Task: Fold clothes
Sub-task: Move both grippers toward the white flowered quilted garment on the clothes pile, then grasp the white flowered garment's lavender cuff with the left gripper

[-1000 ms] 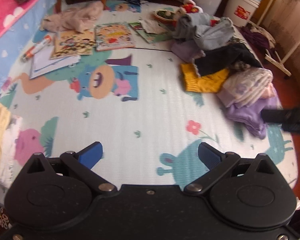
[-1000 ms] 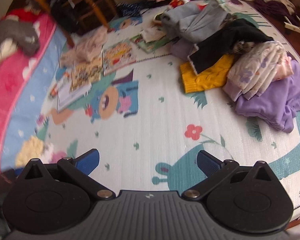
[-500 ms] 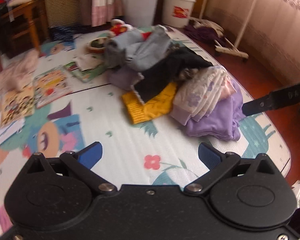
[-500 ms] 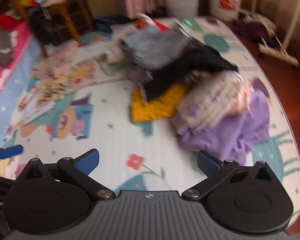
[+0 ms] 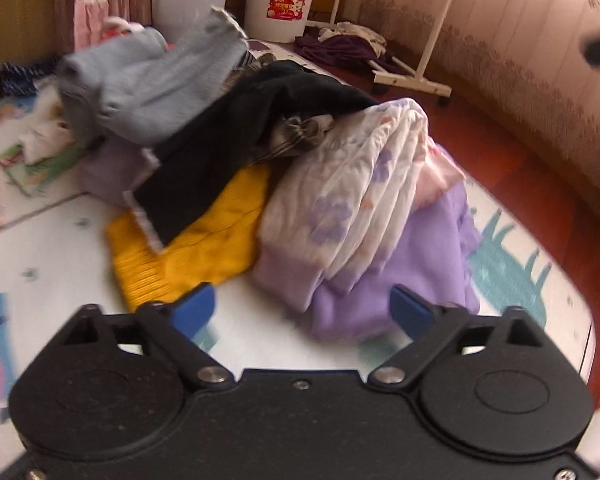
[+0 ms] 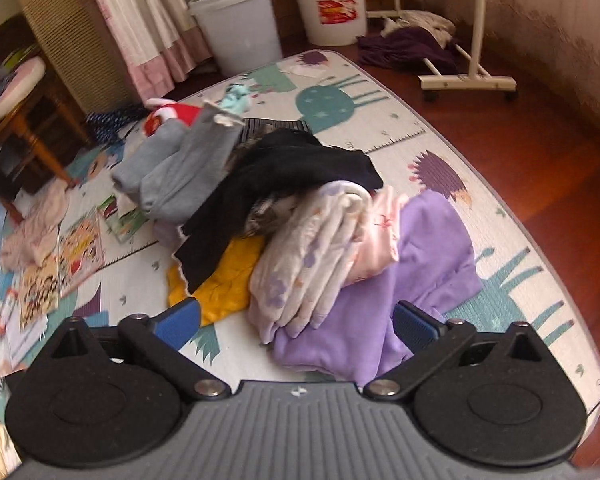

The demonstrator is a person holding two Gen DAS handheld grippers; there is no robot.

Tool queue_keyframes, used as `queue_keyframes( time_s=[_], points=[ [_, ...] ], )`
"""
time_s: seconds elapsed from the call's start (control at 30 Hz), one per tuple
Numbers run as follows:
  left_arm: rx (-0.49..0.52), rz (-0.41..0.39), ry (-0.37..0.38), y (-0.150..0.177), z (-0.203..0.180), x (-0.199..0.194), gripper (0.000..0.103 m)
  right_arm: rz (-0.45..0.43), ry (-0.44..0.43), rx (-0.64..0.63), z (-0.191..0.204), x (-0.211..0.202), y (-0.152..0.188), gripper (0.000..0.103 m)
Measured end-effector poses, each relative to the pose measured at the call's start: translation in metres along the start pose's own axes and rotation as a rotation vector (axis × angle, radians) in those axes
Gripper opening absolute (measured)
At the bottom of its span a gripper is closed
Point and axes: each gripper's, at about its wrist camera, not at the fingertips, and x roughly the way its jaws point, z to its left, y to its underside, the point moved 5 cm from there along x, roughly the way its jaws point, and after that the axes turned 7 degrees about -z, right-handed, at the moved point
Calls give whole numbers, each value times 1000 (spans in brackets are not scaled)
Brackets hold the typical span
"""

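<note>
Clothes heap, centre frame on the play mat (image 6: pixel 440 148). Lilac garment (image 6: pixel 428 280) nearest: soft, light, limp; judged best pinched at its near loose edge. Counted: one lilac, one floral white (image 6: pixel 312 264), one yellow knit (image 5: pixel 204 240), one black (image 6: pixel 284 176), one grey (image 5: pixel 152 84). Left gripper (image 5: pixel 302 308) and right gripper (image 6: pixel 296 320) both spread wide, empty.

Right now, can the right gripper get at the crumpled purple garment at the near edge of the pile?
Probably yes. The right gripper is open and empty, and the crumpled purple garment lies directly ahead between its fingers, near edge uncovered; only the white floral garment overlaps its top.
</note>
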Motion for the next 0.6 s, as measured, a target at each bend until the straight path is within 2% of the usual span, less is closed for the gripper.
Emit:
queue_keyframes(
  time_s=[0.03,0.07,0.1,0.13,0.2,0.33,0.47,0.53,0.57,0.6],
  points=[
    [-13,-4,10,-1,-1,14,78,-4,10,2,-10,15,-1,85],
    [-26,-8,19,-2,-2,28,76,-8,15,6,-16,17,0,72],
    [-31,-13,22,-4,-3,37,76,-9,15,13,-21,19,1,65],
    [-33,-21,27,-4,-4,47,75,-3,18,20,-25,22,3,65],
    [-27,-27,29,-5,-5,64,67,-5,27,13,-30,22,5,64],
    [-22,-31,39,-9,-8,95,64,-5,25,0,-32,21,6,64],
    [-34,-15,70,-16,-12,118,58,-20,14,20,-31,14,1,71],
    [-5,24,64,-15,-16,137,37,-28,8,30,-31,10,-1,72],
    [-1,44,63,-16,-17,141,9,-31,5,35,-31,8,-2,72],
    [-9,55,60,-18,-16,142,6,-35,2,40,-30,6,-3,73]
  ],
)
